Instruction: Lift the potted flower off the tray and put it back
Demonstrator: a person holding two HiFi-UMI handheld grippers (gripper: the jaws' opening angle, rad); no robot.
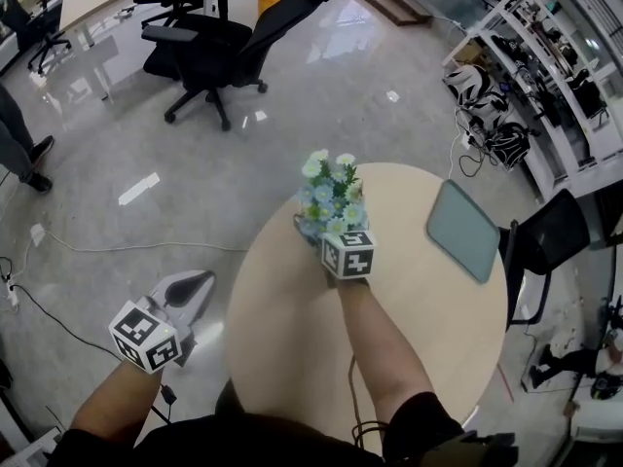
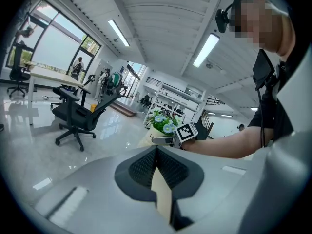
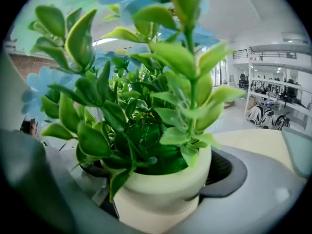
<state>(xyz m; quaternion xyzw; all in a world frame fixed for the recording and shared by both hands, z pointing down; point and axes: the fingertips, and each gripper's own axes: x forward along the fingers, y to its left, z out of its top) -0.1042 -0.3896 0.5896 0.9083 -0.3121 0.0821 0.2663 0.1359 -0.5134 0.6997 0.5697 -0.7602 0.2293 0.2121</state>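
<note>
The potted flower [image 1: 331,197], a cream pot with green leaves and pale blue blooms, is over the far middle of the round table [image 1: 292,348]. My right gripper [image 1: 324,233] is shut on the pot from the near side. In the right gripper view the pot [image 3: 163,191] fills the space between the jaws, with a dark pad [image 3: 225,172] against its right wall. The grey-green tray [image 1: 465,230] lies apart on the table's right side with nothing on it. My left gripper [image 1: 200,285] is shut and hangs beyond the table's left edge above the floor, holding nothing.
A black office chair [image 1: 209,42] stands on the glossy floor beyond the table. Another dark chair [image 1: 545,236] sits just past the tray at the right. Cables [image 1: 58,251] run across the floor at the left. Shelving with gear [image 1: 526,66] lines the far right.
</note>
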